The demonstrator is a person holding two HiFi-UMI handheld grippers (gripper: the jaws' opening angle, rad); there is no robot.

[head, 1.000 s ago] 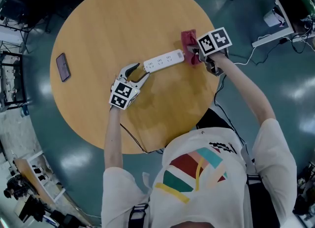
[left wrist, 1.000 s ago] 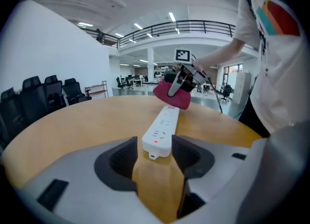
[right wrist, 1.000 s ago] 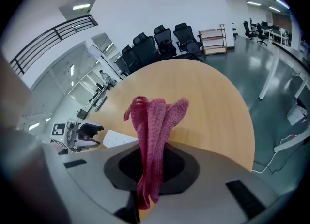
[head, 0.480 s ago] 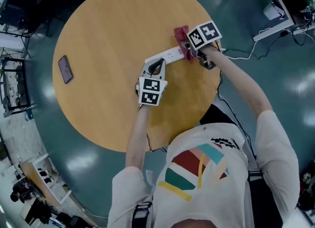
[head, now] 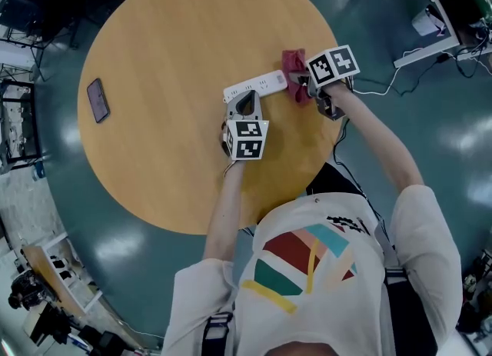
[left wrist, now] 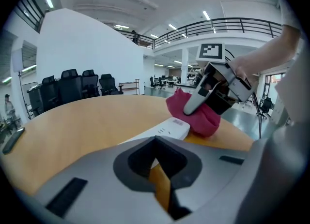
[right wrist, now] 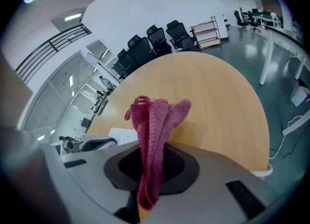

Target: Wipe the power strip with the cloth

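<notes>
Crimson cloth pinched in right gripper jaws; left gripper, jaws pressed together, beside power strip, label illegible.

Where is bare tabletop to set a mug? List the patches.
Free: the round wooden table's far half, and the stretch between the dark flat phone and the white power strip. Crowded: the right side, around strip and red cloth.

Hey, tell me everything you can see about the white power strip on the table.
The power strip is a long white plastic bar, sockets facing up, lying flat and slightly slanted on the round wooden table. The red cloth, held in the right tool, meets its right end. The shut left tool sits at its near edge, toward the left end; whether it presses down is unclear.
</notes>
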